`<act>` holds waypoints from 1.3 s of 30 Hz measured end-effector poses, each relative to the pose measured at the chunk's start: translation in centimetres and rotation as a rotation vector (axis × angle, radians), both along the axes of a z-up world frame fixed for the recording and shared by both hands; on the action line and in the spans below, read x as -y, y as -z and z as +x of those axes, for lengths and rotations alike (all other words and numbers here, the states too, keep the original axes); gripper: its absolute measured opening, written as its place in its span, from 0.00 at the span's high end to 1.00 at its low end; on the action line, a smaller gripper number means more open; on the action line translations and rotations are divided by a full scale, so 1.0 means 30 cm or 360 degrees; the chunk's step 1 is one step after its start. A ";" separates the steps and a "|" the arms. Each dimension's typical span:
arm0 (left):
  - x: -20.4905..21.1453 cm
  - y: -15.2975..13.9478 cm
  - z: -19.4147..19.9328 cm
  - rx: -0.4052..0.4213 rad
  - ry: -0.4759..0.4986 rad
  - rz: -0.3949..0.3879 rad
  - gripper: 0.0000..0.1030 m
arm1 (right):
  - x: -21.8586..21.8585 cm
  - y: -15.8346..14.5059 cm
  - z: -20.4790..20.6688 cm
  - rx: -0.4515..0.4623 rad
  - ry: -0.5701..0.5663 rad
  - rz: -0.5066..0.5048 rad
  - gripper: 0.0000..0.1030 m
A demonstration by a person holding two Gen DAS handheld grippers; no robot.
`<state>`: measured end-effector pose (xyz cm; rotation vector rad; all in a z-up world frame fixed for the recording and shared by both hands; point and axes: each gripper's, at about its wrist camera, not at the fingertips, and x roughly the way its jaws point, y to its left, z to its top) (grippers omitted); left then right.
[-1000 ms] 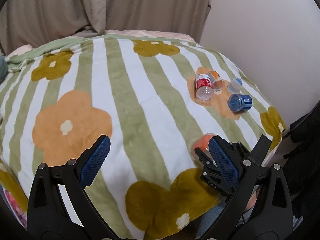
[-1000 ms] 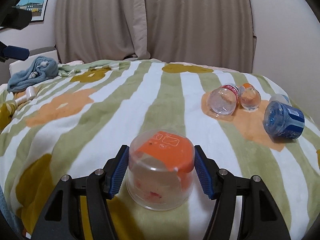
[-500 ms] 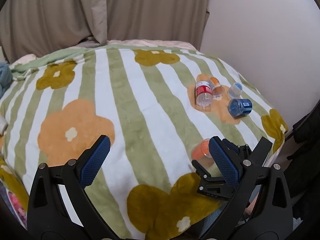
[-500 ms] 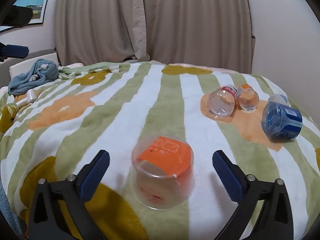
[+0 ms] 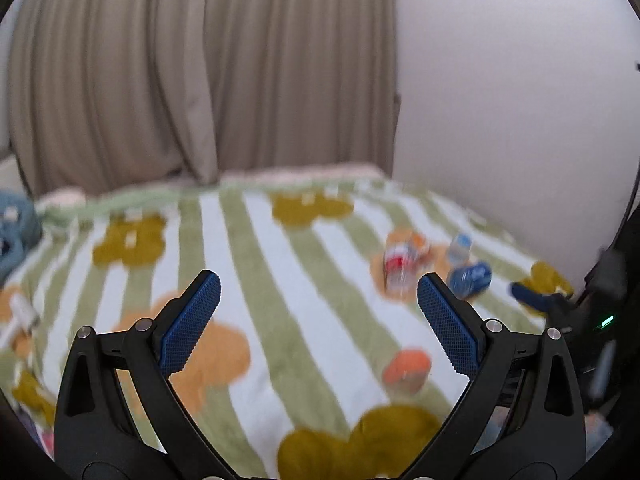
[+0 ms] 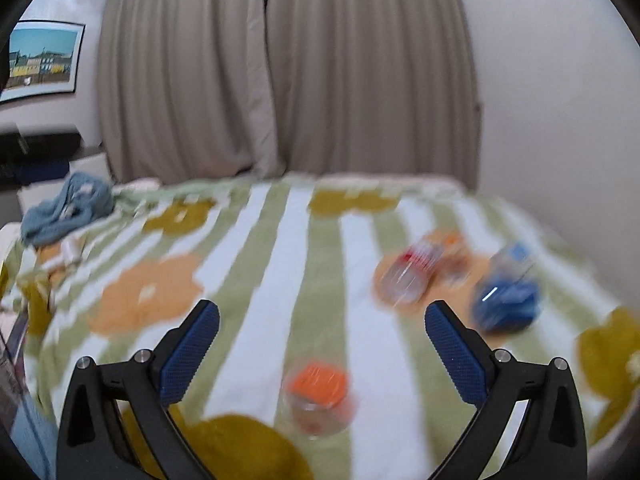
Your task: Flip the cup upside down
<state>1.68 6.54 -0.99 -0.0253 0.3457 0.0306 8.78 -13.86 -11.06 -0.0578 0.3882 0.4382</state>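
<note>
Right gripper (image 6: 322, 344) released, jaws wide, drawn back from cup (image 6: 318, 404) since a second ago; cup inverted on blanket (image 6: 320, 264); flip judged complete. Left gripper (image 5: 318, 320) open, empty.

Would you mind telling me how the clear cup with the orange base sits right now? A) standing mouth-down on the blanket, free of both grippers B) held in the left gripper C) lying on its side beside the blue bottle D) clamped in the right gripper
A: the cup stands orange base up on the blanket, with the right gripper and the left gripper both open and clear of it.
</note>
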 end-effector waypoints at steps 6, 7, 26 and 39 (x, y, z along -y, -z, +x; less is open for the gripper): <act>0.048 -0.102 -0.035 0.0263 0.0090 0.0046 0.00 | 0.095 -0.249 -0.131 0.0242 0.0255 0.0015 0.00; 0.054 -0.107 -0.034 0.0255 0.0103 0.0045 0.00 | 0.104 -0.281 -0.156 0.0269 0.0323 -0.0014 0.00; 0.124 -0.043 -0.079 0.0270 0.0171 0.0038 0.00 | 0.217 -0.293 -0.264 0.0289 0.0653 0.0037 0.00; 0.133 -0.033 -0.064 0.0245 0.0187 0.0028 0.00 | 0.224 -0.288 -0.258 0.0261 0.0663 0.0034 0.00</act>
